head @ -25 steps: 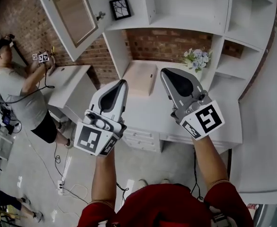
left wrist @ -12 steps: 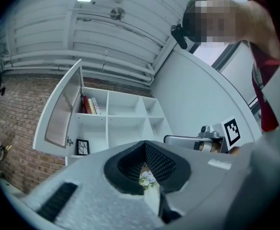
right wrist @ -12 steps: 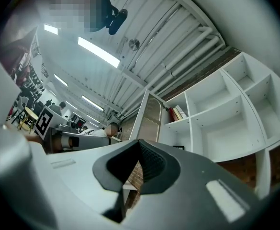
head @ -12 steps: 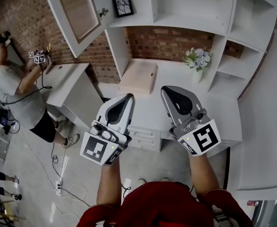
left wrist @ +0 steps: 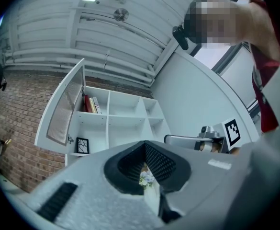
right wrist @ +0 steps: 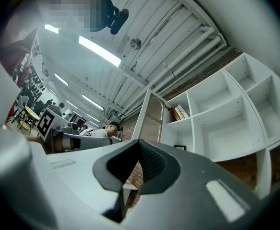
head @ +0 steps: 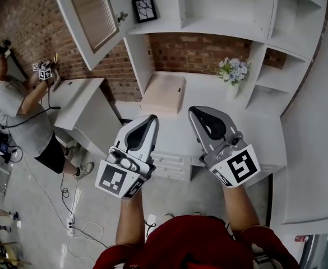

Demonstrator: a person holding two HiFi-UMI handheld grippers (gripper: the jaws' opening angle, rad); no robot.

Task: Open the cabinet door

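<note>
Cabinet door [head: 91,15]: one, swung open. Left tongs [head: 147,122], right tongs [head: 200,116]: two, both closed, empty.

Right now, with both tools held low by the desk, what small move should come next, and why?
Probably none toward the cabinet door: it already stands swung wide, baring the framed picture inside. The left gripper and right gripper are both shut, empty and well clear of it, so I'd simply let them rest.

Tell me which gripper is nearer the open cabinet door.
Left. In the head view the left gripper hangs below and to the right of the cabinet door, not touching it; the right gripper is even farther right.
</note>
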